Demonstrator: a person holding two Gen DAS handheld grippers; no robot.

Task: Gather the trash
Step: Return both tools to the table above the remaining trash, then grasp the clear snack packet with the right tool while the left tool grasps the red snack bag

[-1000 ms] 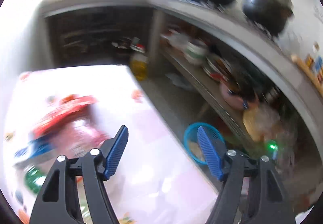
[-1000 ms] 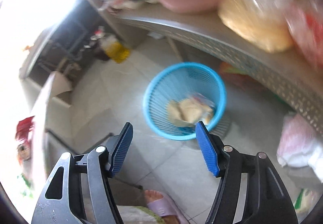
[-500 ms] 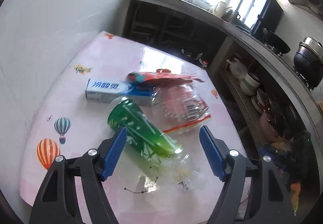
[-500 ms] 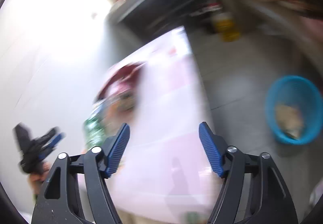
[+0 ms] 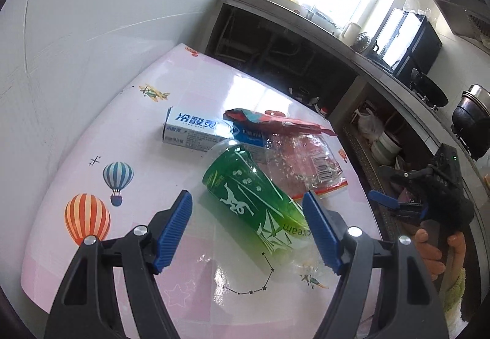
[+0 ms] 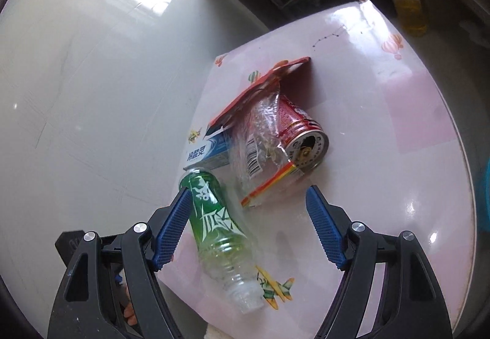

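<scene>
A pile of trash lies on the pink table [image 5: 214,88]. A green plastic bottle [image 5: 254,201] lies on its side nearest me; it also shows in the right wrist view [image 6: 214,216]. Behind it are a white and blue toothpaste box [image 5: 196,128], a clear plastic wrapper [image 5: 303,161] and a red wrapper [image 5: 275,121]. The right wrist view shows a red can [image 6: 303,137] under the clear wrapper [image 6: 260,149]. My left gripper [image 5: 248,232] is open above the bottle. My right gripper [image 6: 248,229] is open over the bottle's near end, and shows at the table's right edge in the left wrist view [image 5: 398,207].
A white tiled wall [image 5: 92,17] runs along the table's left side. A steel counter [image 5: 382,72] with pots, bowls and shelves stands beyond and to the right. A yellow oil bottle [image 6: 410,8] stands on the floor. A blue basket's edge [image 6: 487,195] shows at the right.
Both grippers swung from the blue basket on the floor to the table. The left has come closer to the green bottle. The right now looks down on the trash pile.
</scene>
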